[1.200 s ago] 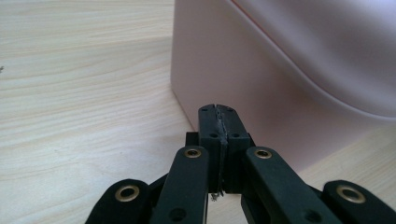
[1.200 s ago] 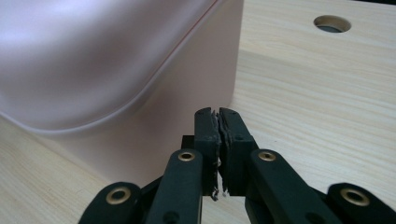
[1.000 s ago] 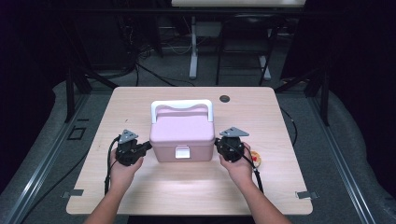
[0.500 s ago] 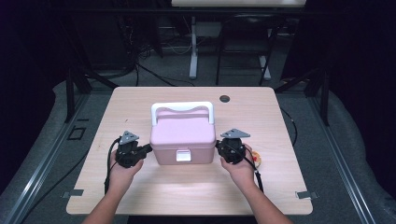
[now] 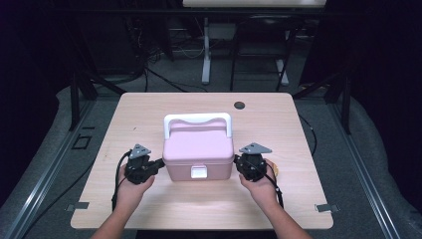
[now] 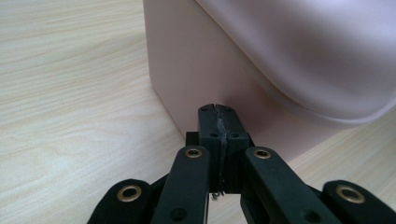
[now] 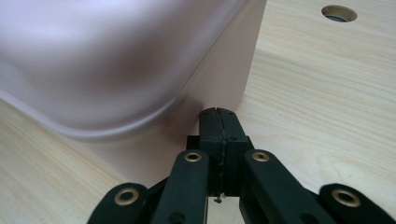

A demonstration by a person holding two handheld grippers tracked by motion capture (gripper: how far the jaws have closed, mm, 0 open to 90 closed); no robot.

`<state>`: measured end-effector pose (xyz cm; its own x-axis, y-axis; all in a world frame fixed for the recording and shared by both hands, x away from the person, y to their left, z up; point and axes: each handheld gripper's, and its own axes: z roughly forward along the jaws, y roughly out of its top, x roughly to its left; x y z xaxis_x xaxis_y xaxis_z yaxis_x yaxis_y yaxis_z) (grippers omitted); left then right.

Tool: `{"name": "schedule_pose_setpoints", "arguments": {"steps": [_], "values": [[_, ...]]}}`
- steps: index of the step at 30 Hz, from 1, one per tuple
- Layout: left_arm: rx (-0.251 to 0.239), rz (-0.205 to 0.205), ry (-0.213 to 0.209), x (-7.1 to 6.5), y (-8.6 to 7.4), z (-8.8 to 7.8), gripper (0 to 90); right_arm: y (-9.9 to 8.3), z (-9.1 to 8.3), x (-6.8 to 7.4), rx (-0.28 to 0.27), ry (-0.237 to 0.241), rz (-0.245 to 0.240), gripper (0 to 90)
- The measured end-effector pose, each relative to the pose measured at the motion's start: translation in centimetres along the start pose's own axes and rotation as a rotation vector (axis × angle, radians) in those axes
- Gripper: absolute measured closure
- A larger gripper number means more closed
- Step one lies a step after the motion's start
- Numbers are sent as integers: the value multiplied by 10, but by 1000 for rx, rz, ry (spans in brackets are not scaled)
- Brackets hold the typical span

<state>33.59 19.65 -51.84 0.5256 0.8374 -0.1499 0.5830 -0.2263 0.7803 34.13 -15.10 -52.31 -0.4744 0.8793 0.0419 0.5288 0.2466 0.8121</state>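
Seen from above: rectangular pale wooden tabletop [image 5: 149,114], with a round dark cable hole [image 5: 239,105] close to its far edge. Resting midway between the left and right edges, somewhat nearer the front edge: a pink plastic lidded box [image 5: 198,149] with a white carrying handle [image 5: 197,120] folded toward the far edge and a white latch [image 5: 198,172] facing the front edge. Flanking the box: the black left gripper [image 5: 158,163] at its left wall and the black right gripper [image 5: 238,160] at its right wall, each held in a hand near the front edge and each topped by a grey three-cornered plate. Jaws of both closed tight, pad against pad, with nothing between them. Tips of the left gripper [image 6: 218,110] and the right gripper [image 7: 218,112] set against the lower side walls of the box, just under the overhanging lid.
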Motion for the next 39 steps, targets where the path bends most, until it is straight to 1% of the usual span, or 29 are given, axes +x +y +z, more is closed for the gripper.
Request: {"name": "schedule_pose_setpoints", "arguments": {"steps": [2, 3, 9, 10, 14, 15, 18, 20, 22, 24, 27, 28, 29, 31, 34, 35, 36, 38, 39], "values": [[6, 5, -1, -2, -1, -1, 900, -2, -4, 1, 6, -1, -8, 900], [-2, 5, 5, -3, -1, -1, 900, -3, -5, 1, 6, -1, -7, 900], [5, 11, -13, -11, -7, -7, 900, -9, -17, 3, 22, 9, -29, 900], [5, 6, -16, -12, -8, -7, 900, -11, -19, 4, 23, 13, -29, 900], [17, 23, -27, -17, -11, -12, 900, -17, -27, 5, 31, 24, -39, 900], [14, 25, -29, -19, -13, -13, 900, -18, -29, 5, 31, 26, -43, 900], [43, 51, -40, -23, -17, -16, 900, -23, -33, 6, 33, 31, -39, 900], [53, 63, -44, -25, -20, -17, 900, -28, -38, 7, 44, 33, -43, 900], [51, 65, -50, -27, -23, -19, 900, -31, -40, 8, 51, 39, -49, 900], [59, 67, -55, -29, -24, -21, 900, -34, -44, 10, 53, 41, -43, 900], [60, 73, -55, -31, -26, -23, 900, -37, -49, 12, 56, 47, -49, 900], [59, 72, -57, -31, -27, -24, 900, -38, -51, 13, 59, 49, -45, 900], [57, 61, -61, -32, -28, -25, 900, -40, -53, 14, 61, 53, -46, 900], [58, 58, -72, -33, -30, -27, 900, -42, -57, 15, 63, 61, -47, 900], [58, 64, -75, -36, -33, -30, 900, -45, -61, 17, 63, 62, -50, 900], [60, 67, -74, -37, -34, -31, 900, -46, -62, 18, 63, 62, -40, 900], [55, 61, -75, -38, -35, -32, 900, -47, -63, 17, 59, 64, -45, 900], [51, 63, -80, -39, -37, -33, 900, -49, -65, 18, 54, 64, -49, 900], [51, 55, -85, -39, -38, -34, 900, -50, -66, 19, 53, 67, -44, 900]]}}
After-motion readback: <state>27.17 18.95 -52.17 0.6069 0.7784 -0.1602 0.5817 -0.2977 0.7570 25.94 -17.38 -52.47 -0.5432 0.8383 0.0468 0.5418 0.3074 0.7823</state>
